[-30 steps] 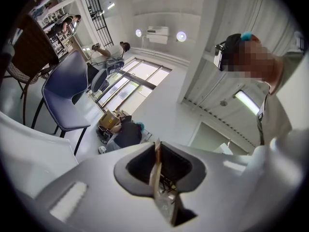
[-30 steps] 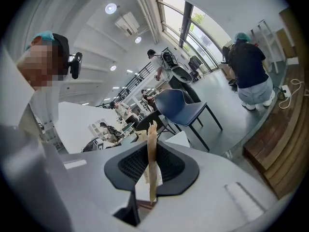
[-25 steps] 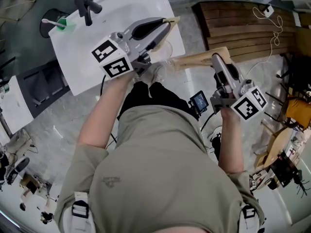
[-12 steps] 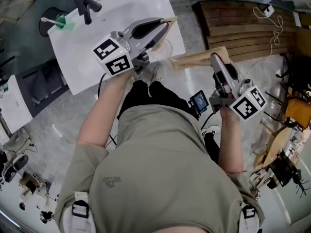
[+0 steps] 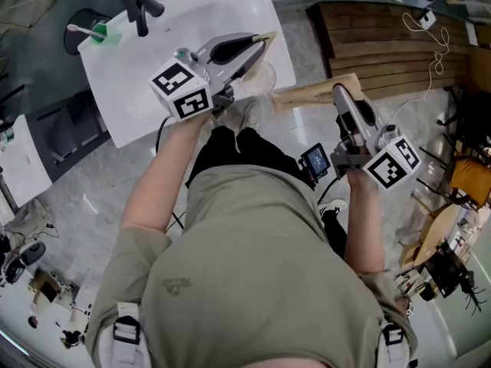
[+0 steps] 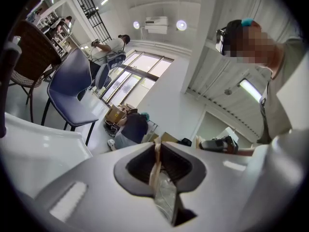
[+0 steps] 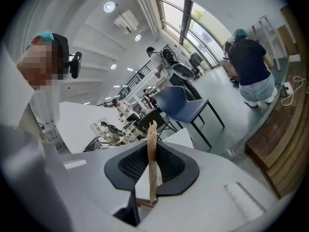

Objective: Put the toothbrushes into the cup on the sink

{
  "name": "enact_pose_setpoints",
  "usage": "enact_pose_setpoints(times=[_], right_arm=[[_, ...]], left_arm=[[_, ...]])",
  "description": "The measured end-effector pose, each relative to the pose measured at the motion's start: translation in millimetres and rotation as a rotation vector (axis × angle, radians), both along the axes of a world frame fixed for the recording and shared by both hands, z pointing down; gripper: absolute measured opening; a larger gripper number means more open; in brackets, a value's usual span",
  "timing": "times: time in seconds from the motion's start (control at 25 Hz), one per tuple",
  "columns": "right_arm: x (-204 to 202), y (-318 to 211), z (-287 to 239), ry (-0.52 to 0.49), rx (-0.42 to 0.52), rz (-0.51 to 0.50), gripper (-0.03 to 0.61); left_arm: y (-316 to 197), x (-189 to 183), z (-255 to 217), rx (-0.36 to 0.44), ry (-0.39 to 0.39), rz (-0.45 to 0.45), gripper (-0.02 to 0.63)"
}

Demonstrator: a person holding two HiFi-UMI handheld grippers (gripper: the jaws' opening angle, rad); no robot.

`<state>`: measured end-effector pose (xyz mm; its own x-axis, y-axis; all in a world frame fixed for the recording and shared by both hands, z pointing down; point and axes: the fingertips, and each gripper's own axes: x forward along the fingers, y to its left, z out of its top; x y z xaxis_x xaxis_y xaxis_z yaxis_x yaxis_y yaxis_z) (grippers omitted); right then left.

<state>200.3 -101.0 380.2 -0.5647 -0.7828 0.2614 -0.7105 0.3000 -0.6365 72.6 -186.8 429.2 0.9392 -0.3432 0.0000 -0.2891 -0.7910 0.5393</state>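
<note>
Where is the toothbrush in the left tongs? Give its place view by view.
Head view: toothbrush tip pokes past the left tongs, over the sink.
Left gripper view: toothbrush bottom centre, clamped in the tongs.
Right gripper view: not in it.
Shared landmark: blue chair, in both gripper views only.

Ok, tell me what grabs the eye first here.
Two marker-cubed grippers dominate: the left gripper hangs over the white sink, clamped on a paper-and-plastic pack; the right gripper, off the sink's right, is clamped on a long tan pack. By the sink's far left corner, a green cup holds a toothbrush.
</note>
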Motion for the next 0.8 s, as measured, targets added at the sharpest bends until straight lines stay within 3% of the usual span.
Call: enact_pose_setpoints(times=[0.8], right_arm=[[-11.0, -4.8, -3.4, -0.005, 0.004, -0.002, 0.053]], left_arm=[[11.1, -12.4, 14.5, -0.018, -0.066, 0.008, 0.041]])
